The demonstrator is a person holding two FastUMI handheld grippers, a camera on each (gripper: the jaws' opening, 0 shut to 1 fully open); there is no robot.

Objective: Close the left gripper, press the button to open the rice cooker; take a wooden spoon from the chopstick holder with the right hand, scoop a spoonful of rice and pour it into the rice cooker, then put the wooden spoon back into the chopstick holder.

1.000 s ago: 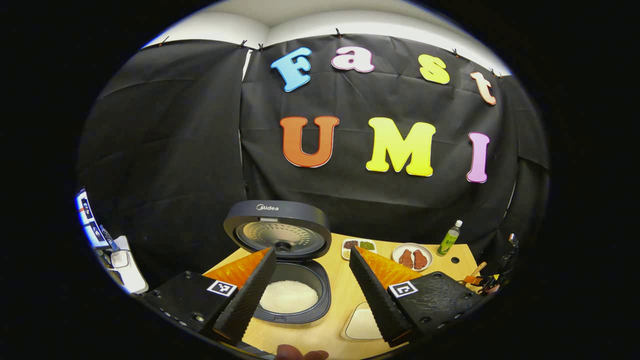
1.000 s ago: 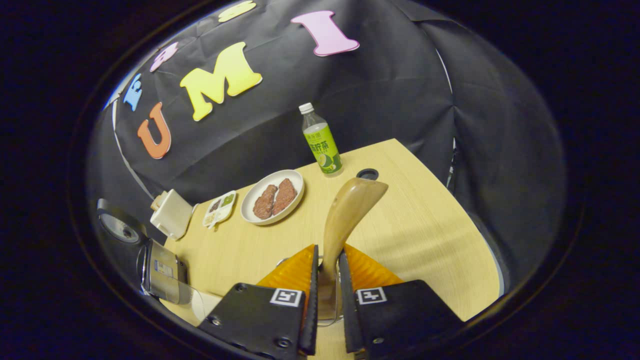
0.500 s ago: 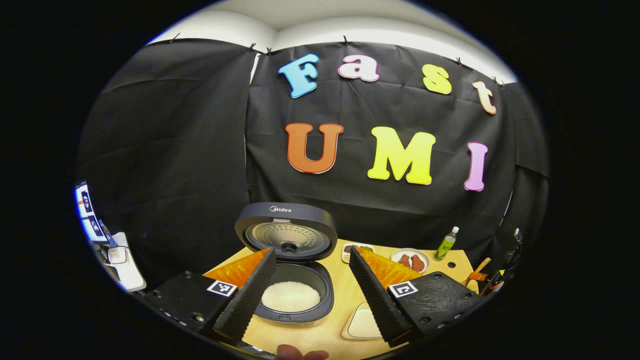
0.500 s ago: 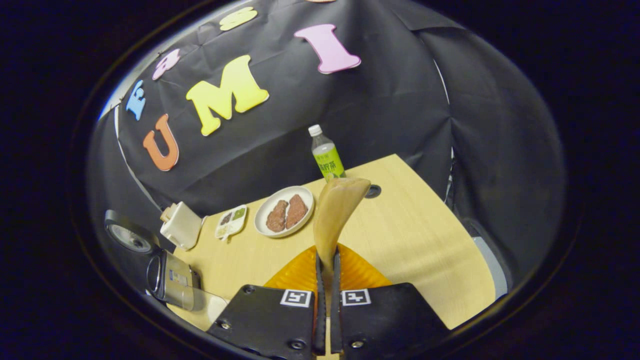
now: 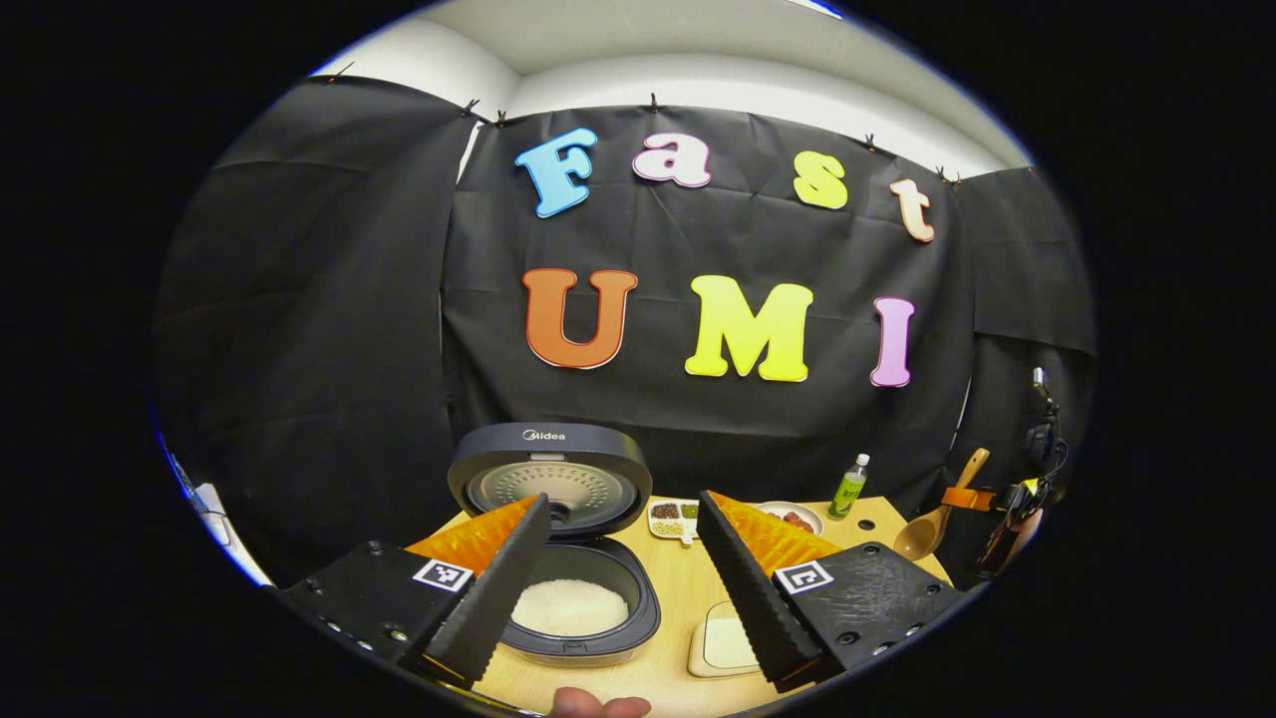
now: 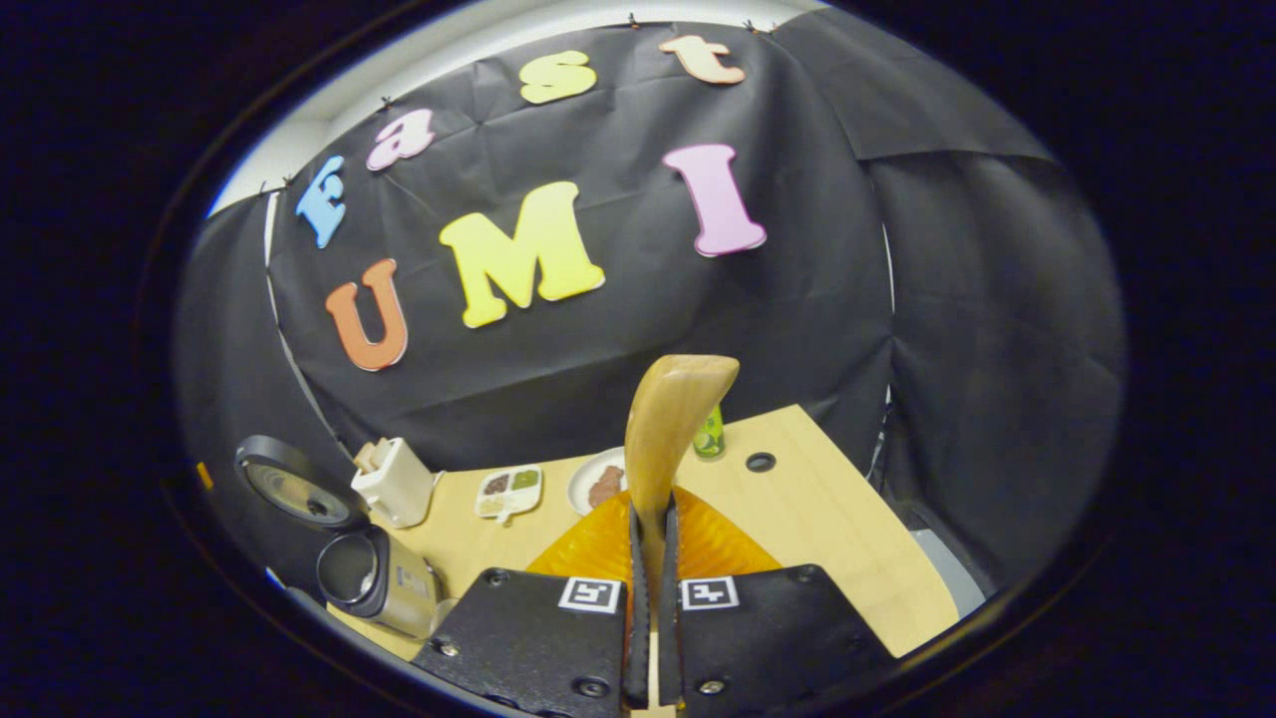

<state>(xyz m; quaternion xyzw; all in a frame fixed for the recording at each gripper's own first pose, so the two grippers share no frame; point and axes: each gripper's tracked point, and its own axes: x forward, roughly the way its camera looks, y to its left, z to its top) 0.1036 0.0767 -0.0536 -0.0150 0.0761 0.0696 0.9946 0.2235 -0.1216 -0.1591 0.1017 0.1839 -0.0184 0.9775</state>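
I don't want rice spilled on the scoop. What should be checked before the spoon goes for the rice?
1. Right gripper shut on spoon: ok.
2. Spoon clear of the table: ok.
3. Cooker lid open: ok.
4. Left gripper out of the pot's way: not ok, its open fingers hang in front of the pot.
5. Rice tray reachable: cannot tell.

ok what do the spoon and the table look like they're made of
The spoon in the right gripper looks like wood with a smooth, lightly glossy finish: warm tan with a soft sheen along its curve. The table looks like pale wood or a wood-look laminate, matte, with fine straight grain lines; the frames cannot settle which.
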